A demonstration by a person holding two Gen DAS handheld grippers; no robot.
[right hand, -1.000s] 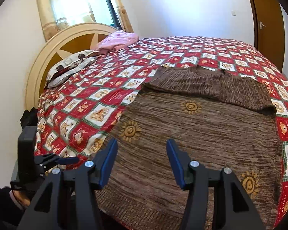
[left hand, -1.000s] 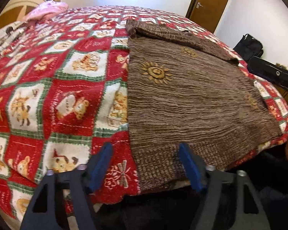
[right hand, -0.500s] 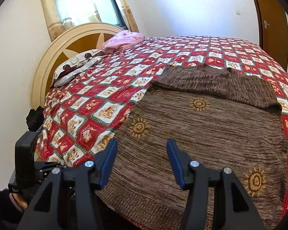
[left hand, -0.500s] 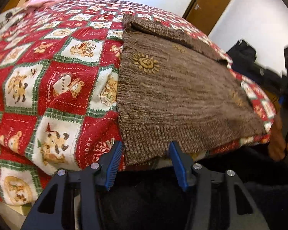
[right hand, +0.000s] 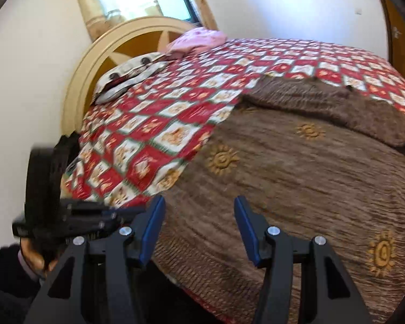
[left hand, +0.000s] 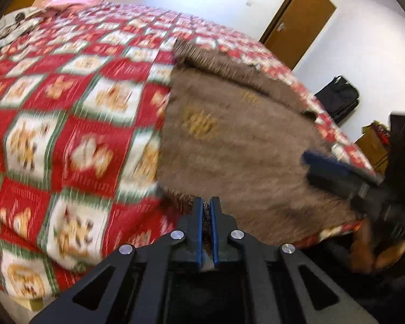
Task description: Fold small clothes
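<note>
1. Left wrist view: brown knitted garment [left hand: 245, 145] with gold sun motifs lies flat at the near edge of the bed, its far end folded over.
2. Left gripper [left hand: 206, 208] has its blue pads pressed together on the garment's ribbed hem at the near-left corner; brown knit shows between them.
3. Right gripper [right hand: 199, 216] hovers over the near hem with its jaws wide apart, holding nothing.
4. Red checked bedspread [right hand: 159, 135] carries the garment.
5. Pink cloth [right hand: 199, 39] and a patterned pillow [right hand: 129, 77] lie at the headboard [right hand: 94, 62] end.
6. Brown door [left hand: 297, 21] stands beyond the far edge; image is motion-blurred.
</note>
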